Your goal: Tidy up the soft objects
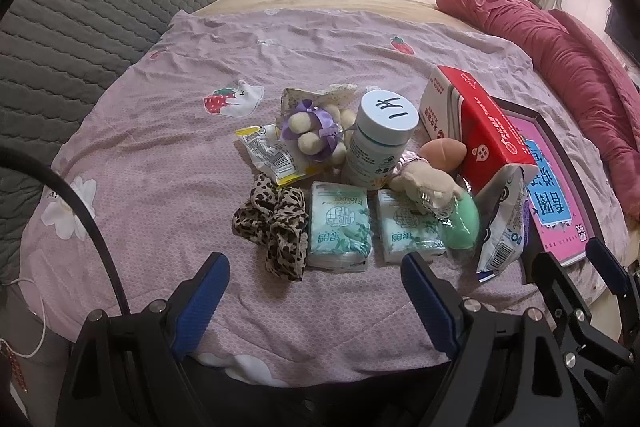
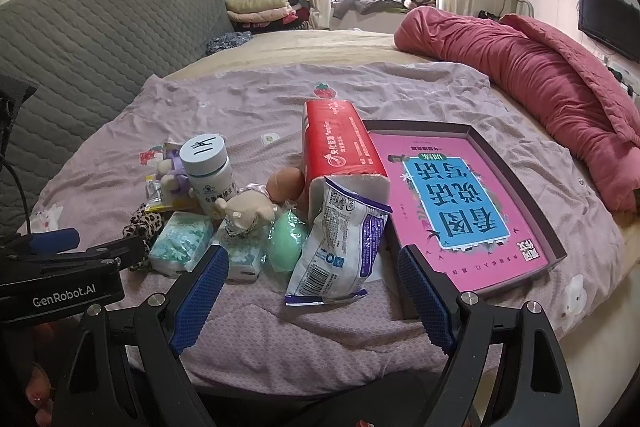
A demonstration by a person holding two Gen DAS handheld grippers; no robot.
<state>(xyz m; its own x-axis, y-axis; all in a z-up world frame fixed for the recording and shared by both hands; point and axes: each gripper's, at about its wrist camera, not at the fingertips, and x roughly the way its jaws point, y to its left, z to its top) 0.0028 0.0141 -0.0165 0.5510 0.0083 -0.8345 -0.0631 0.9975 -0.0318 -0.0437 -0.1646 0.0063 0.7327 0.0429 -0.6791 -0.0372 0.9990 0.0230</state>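
Observation:
A heap of small items lies on the lilac bedspread [image 1: 168, 131]. It holds a leopard-print scrunchie [image 1: 274, 227], two green tissue packs [image 1: 340, 227] [image 1: 408, 231], a beige plush toy [image 1: 424, 183], a purple-ribboned plush [image 1: 316, 133], a green sponge [image 1: 460, 227], a peach sponge [image 1: 444, 153], a white bottle [image 1: 380, 139], a red tissue box [image 1: 484, 131] and a white snack bag [image 2: 340, 247]. My left gripper [image 1: 316, 283] hangs open just short of the tissue packs. My right gripper [image 2: 312, 275] is open, its fingers either side of the snack bag's lower end, not touching it.
A shallow dark tray [image 2: 556, 247] with a pink book [image 2: 460, 203] lies right of the heap. A rolled red quilt [image 2: 540, 83] runs along the far right. The grey quilted headboard [image 1: 80, 7] stands at left. Folded clothes [image 2: 260, 7] are stacked far back.

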